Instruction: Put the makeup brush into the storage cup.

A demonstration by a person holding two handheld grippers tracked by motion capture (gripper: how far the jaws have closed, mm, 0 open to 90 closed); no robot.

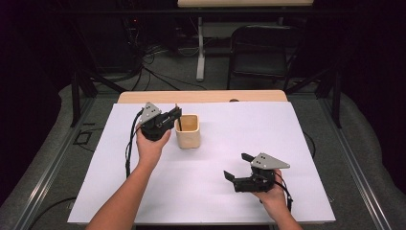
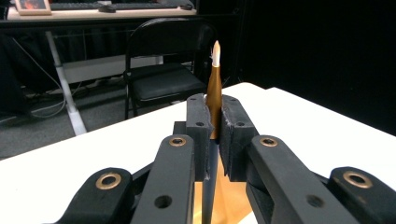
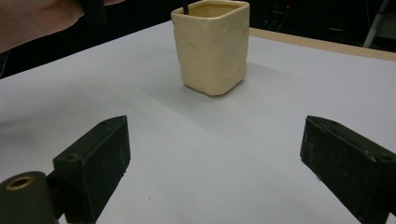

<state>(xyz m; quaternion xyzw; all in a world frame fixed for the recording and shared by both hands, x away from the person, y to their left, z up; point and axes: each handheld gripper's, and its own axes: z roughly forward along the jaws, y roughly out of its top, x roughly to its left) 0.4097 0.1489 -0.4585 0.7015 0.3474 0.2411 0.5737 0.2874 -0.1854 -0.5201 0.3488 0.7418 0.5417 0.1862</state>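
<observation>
Nearest to me, my right gripper (image 1: 238, 168) rests low over the white table (image 1: 215, 191) at its near right, its fingers (image 3: 95, 161) spread wide apart with nothing between them, pointing across the bare sheet toward the cup. Farther out and to the left, my left gripper (image 1: 176, 114) is raised just beside the cup, its fingers (image 2: 200, 126) pressed together on a pen (image 2: 214, 88): the gold barrel stands upright between the pads, its pale tip above them, and its dark lower end runs down into the cup. The cream cup (image 1: 187, 130) stands upright on the table, left of centre, well apart from my right gripper; in the right gripper view it sits straight ahead with the pen's dark shaft leaning at its left rim. Beyond the table's far wooden edge stands a black folding chair (image 1: 261, 50) on the grey floor.
</observation>
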